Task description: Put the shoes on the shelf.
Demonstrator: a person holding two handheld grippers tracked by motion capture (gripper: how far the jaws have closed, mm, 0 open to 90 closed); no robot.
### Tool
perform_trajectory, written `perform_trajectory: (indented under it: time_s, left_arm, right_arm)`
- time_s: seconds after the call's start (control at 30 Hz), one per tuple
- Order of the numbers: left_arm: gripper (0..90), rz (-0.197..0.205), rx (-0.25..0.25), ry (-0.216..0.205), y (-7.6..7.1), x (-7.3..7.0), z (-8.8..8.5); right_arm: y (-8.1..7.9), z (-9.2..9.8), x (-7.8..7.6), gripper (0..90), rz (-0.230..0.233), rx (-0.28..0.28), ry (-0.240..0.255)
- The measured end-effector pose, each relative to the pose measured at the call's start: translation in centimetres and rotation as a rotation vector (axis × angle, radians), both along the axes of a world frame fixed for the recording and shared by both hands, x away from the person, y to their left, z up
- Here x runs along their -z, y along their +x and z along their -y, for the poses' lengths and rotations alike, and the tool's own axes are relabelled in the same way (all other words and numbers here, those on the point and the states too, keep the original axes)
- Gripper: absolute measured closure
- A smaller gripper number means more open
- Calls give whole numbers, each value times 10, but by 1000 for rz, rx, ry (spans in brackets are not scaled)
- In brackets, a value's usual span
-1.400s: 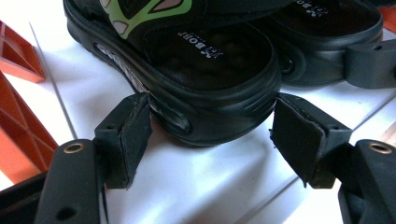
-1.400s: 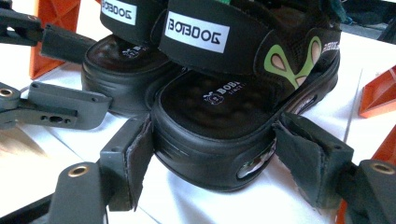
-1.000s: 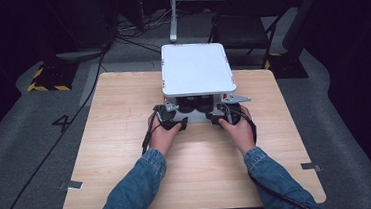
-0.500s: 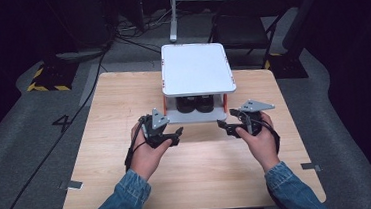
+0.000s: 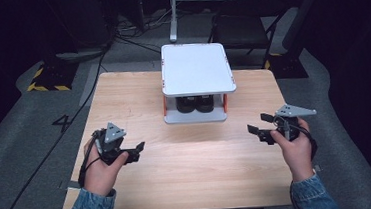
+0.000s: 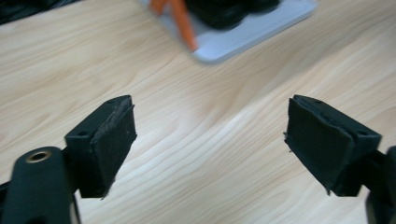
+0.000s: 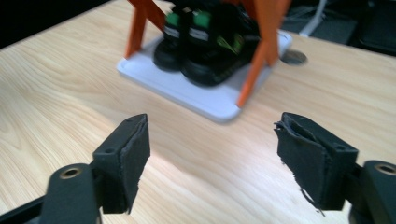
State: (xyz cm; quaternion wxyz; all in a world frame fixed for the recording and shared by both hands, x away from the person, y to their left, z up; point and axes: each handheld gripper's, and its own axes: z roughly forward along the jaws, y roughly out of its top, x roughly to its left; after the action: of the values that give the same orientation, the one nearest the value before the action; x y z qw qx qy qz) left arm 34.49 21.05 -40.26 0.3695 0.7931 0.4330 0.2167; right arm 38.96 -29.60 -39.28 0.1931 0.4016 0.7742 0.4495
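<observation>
Shoes (image 5: 196, 104) sit as a black pair on the lower tray of the white two-tier rack (image 5: 196, 68) with orange posts, at the far middle of my desk (image 5: 198, 168), tucked under the rack's top plate. My left fingers (image 5: 136, 152) are over the near-left part of the desk, well apart from the rack, pointing right toward the middle; they've just been opening and now stand wide with nothing between them, just bare wood showing in the left gripper view between the two black pads (image 6: 114, 140). My right fingers (image 5: 259, 126) are over the right side of the desk, near the rack's front right corner but not touching it, pointing left; also just been opening, wide now, nothing gripped. Right gripper view looks past the pads (image 7: 135, 154) at the shoes (image 7: 205, 44), green labels at the heels, standing side by side between the orange posts (image 7: 254, 77) on the white base tray (image 7: 205, 102)
</observation>
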Motion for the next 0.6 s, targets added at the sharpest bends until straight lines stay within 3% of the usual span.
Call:
perform_trajectory:
  time_s: [0.07,0.1,0.13,0.17,0.27,0.33,0.5,0.53,0.6]
  left_arm:
    - [160,-48,-15,7,4,8,-7]
    - [161,-48,-15,7,4,8,-7]
    - [161,-126,9,17,7,20,-11]
    - [163,-126,9,17,7,20,-11]
    - [164,-204,17,55,13,40,-15]
    - [167,-235,13,94,18,51,-20]
    - [165,-279,-26,96,23,65,-27]
    - [165,-316,-48,99,25,72,-31]
    - [166,-325,-53,105,26,76,-34]
  right_arm:
    - [0,10,2,238,-18,11,-15]
    - [1,14,3,227,-29,16,-24]
    - [2,19,5,207,-39,7,-41]
    - [2,19,5,207,-39,7,-41]
    - [6,31,18,196,-86,21,-98]
    - [10,39,32,195,-128,39,-97]
    - [15,45,50,196,-155,52,-89]
    - [18,47,60,196,-170,45,-91]
    - [20,47,66,195,-180,45,-91]
